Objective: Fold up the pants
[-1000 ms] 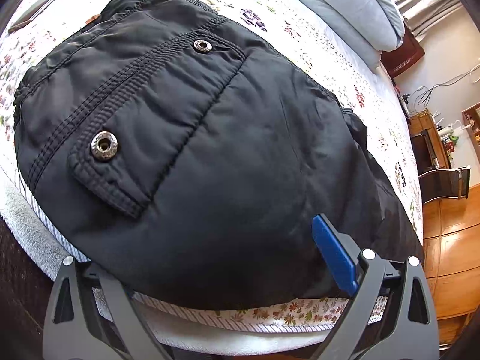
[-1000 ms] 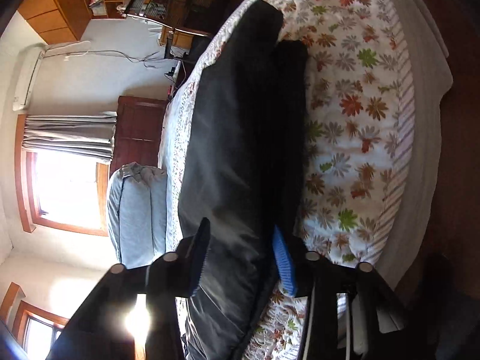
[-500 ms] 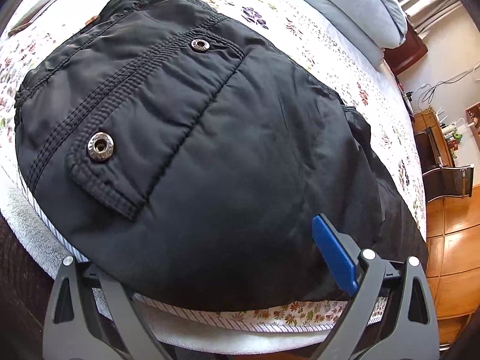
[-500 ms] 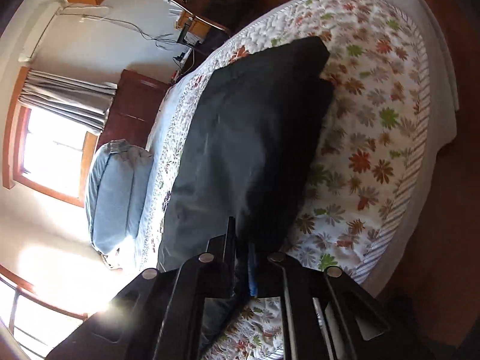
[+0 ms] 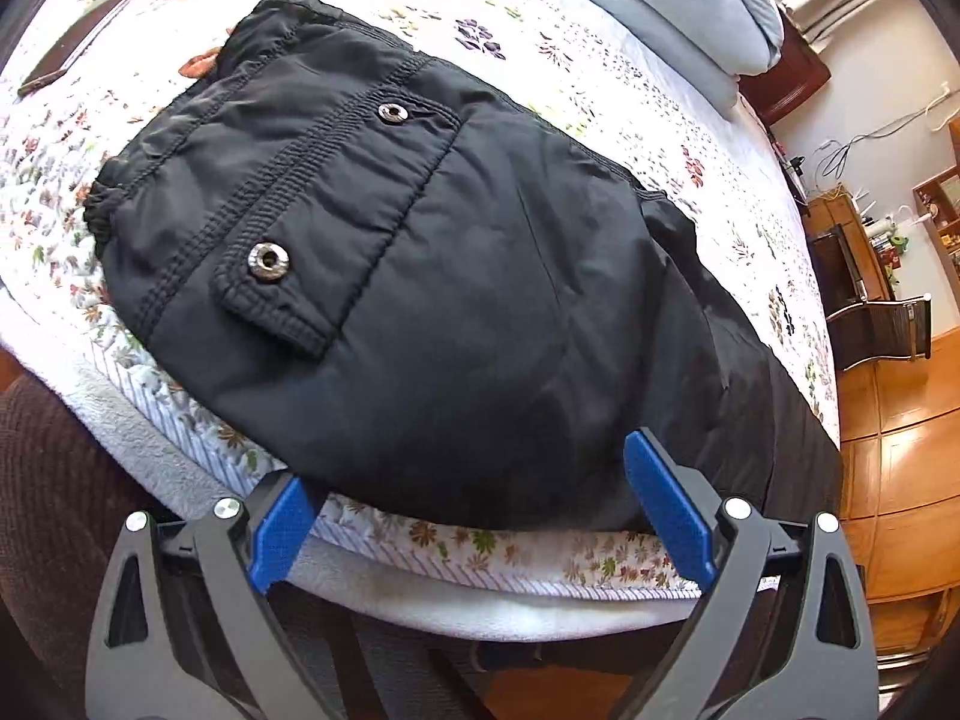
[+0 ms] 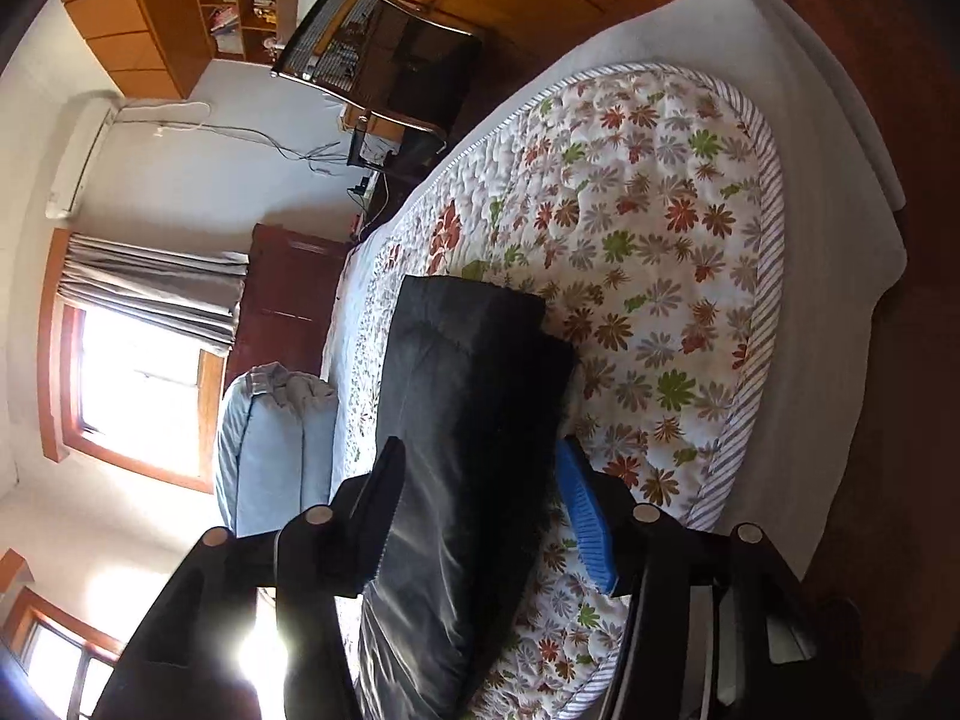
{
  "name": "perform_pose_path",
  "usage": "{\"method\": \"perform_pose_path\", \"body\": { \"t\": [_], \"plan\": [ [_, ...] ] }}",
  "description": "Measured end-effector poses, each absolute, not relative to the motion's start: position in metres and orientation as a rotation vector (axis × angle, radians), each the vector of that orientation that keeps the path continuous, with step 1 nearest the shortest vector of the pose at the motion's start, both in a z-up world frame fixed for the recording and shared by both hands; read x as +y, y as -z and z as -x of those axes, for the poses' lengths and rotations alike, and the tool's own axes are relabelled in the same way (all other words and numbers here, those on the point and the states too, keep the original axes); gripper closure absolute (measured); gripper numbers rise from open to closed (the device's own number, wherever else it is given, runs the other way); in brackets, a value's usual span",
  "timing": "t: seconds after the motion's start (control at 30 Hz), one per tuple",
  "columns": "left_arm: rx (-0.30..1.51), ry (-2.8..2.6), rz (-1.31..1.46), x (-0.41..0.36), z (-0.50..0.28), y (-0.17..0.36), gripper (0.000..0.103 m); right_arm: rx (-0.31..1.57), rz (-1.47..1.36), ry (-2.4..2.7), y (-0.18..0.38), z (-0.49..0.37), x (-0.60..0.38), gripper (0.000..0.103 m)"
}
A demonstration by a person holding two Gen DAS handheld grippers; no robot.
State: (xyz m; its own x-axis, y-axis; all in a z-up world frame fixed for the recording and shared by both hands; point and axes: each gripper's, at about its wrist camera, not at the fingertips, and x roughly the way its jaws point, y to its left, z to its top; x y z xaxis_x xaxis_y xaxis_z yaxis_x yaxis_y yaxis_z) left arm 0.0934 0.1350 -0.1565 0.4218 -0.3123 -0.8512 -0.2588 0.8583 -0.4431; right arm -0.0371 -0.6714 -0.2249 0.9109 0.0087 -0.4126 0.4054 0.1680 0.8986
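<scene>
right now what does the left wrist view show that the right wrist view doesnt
Only the left wrist view shows the black pants' flap pocket with metal snap buttons, their elastic waistband, and a dark flat phone on the quilt. Only the right wrist view shows the pants' leg ends, a bright window and a wall air conditioner. Both show the black pants, the floral quilt and the pale blue pillow.

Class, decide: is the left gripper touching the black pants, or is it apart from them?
Cannot tell. In the left wrist view the left gripper stands open around the pants' near edge, but neither contact nor a gap shows plainly.
</scene>
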Motion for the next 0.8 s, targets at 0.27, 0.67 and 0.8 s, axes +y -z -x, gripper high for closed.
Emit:
{"method": "perform_pose_path", "body": {
  "t": [0.27,0.67,0.8],
  "plan": [
    [1.143,-0.028,0.61,0.15,-0.093,0.158,0.008,0.331,-1.427,0.28,0.257,0.035,-0.676,0.044],
    [1.148,-0.056,0.604,0.156,-0.096,0.161,0.008,0.277,-1.365,0.223,0.258,0.03,-0.677,0.045],
    [1.15,-0.059,0.607,0.156,-0.098,0.162,0.008,0.266,-1.399,0.234,0.263,0.025,-0.682,0.045]
  ]
}}
